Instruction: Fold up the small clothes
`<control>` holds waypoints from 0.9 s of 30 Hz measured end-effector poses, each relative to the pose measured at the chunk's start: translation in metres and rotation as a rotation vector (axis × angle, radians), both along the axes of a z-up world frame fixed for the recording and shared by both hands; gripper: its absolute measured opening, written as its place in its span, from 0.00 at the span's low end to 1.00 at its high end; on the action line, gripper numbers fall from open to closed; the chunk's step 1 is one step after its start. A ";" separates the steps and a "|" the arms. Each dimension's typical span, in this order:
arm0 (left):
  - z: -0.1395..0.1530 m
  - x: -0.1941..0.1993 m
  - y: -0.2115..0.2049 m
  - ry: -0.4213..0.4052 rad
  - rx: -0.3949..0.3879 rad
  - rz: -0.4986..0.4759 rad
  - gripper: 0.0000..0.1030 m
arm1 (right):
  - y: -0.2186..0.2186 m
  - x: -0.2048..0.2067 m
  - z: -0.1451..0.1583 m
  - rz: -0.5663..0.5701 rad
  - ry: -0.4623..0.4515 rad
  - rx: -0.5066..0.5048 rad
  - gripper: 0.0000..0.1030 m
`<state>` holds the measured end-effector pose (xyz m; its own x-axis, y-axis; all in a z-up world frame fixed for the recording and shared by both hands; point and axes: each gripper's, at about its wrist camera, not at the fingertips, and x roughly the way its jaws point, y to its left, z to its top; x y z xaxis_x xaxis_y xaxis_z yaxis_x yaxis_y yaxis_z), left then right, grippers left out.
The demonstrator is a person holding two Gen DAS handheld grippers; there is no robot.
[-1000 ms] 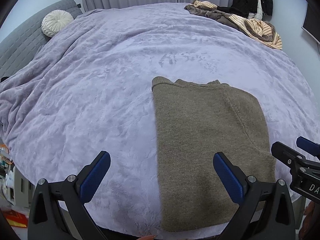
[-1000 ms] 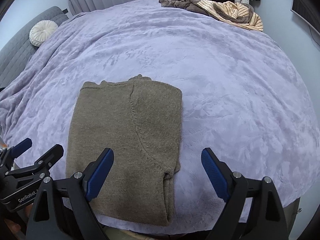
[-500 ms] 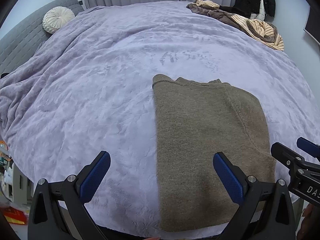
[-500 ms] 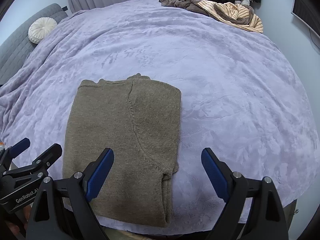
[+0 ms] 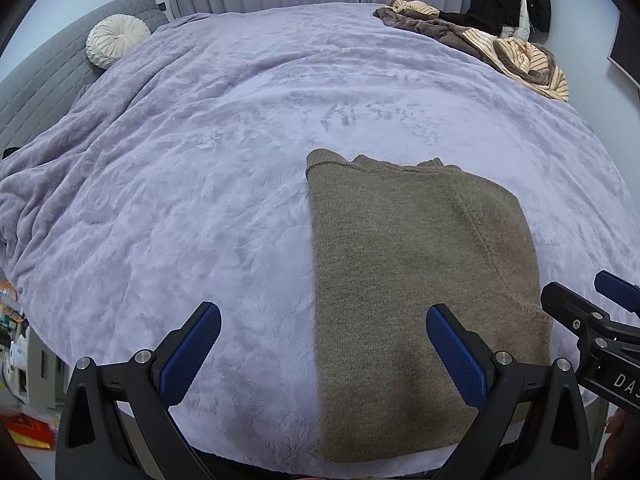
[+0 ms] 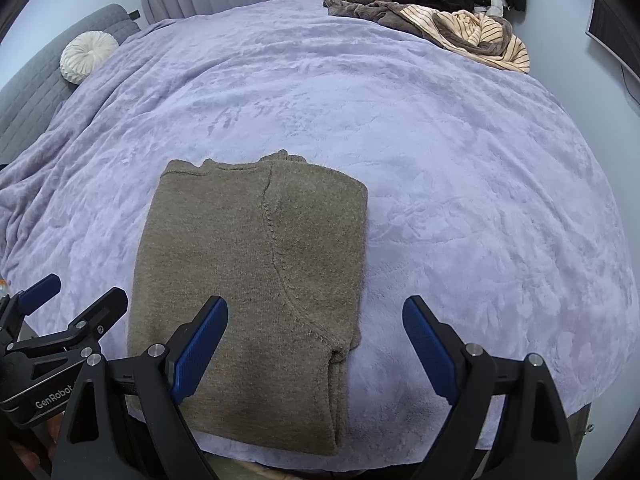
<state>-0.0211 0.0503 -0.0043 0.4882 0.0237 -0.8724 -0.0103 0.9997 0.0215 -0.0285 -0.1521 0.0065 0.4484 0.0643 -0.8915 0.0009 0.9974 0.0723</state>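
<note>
**Folded Knit at the Near Edge, Both Grippers Wide**

Olive-brown knitted sweater (image 5: 420, 264) lying flat at the near edge of the bed (image 5: 200, 200), under its lilac plush blanket, folded into a tall rectangle with its neckline toward the far side. Left gripper (image 5: 322, 354) spread wide and empty, straddling the sweater's left border. Right gripper (image 6: 316, 350) equally wide and empty, straddling the right border. Soft, light and limp by the look of it; thick at the folded side, likely to sag and slide apart if lifted by one layer. Best pinched through all layers at the two near corners. Layer count at the right fold hard to read, perhaps a tucked sleeve. Heap of striped cream and brown clothes (image 6: 460, 28) at the far right corner, well apart.
</note>
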 end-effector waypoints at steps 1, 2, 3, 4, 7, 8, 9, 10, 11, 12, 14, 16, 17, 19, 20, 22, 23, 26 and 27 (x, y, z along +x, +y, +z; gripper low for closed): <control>0.000 0.000 0.000 0.000 0.000 0.001 1.00 | 0.000 0.000 0.000 0.000 -0.001 -0.002 0.88; 0.000 0.000 0.000 0.000 -0.001 0.001 1.00 | 0.000 0.000 0.000 0.000 0.000 -0.004 0.88; 0.000 0.000 0.000 0.000 -0.001 0.001 1.00 | 0.000 0.001 0.000 0.000 0.001 -0.004 0.88; 0.000 0.000 0.000 -0.001 0.000 0.001 1.00 | 0.000 0.001 0.000 0.002 0.002 -0.003 0.88; 0.000 0.000 0.001 -0.001 0.000 0.001 1.00 | 0.000 0.001 0.001 0.002 0.003 -0.005 0.88; 0.000 0.000 0.001 -0.001 -0.001 0.001 1.00 | 0.000 0.001 0.001 0.003 0.003 -0.005 0.88; 0.000 0.000 0.001 -0.003 -0.002 0.002 1.00 | 0.000 0.001 0.001 0.003 0.003 -0.006 0.88; 0.000 0.000 0.001 -0.004 -0.002 0.004 1.00 | 0.000 0.001 0.001 0.003 0.002 -0.006 0.88; 0.000 0.000 0.001 -0.003 0.000 0.005 1.00 | -0.001 0.001 0.001 0.004 0.002 -0.007 0.88; 0.000 0.000 0.002 -0.002 0.001 0.005 1.00 | 0.000 0.001 0.001 0.003 0.003 -0.007 0.88; -0.001 0.000 0.002 0.001 0.002 0.005 1.00 | 0.000 0.001 0.001 0.002 0.003 -0.007 0.88; -0.001 -0.001 0.001 0.004 0.003 0.004 1.00 | 0.000 0.001 0.001 0.002 0.005 -0.007 0.88; -0.002 -0.001 0.002 0.004 0.004 0.004 1.00 | -0.001 0.001 0.000 0.002 0.005 -0.008 0.88; -0.002 -0.001 0.001 0.005 0.004 0.005 1.00 | -0.001 0.001 0.000 0.003 0.004 -0.012 0.88; -0.002 -0.001 0.002 0.006 0.004 0.006 1.00 | -0.002 0.001 -0.001 0.003 0.004 -0.014 0.88; -0.003 -0.001 0.002 0.009 0.004 0.003 1.00 | -0.002 0.000 -0.002 0.003 0.004 -0.014 0.88; -0.003 -0.001 0.002 0.009 0.005 0.002 1.00 | -0.002 0.000 -0.001 0.002 0.004 -0.015 0.88; -0.003 -0.002 0.001 0.008 0.004 0.004 1.00 | -0.002 0.000 -0.002 0.002 0.003 -0.014 0.88; -0.003 -0.002 0.001 0.008 0.004 0.005 1.00 | -0.002 0.000 -0.002 0.003 0.004 -0.014 0.88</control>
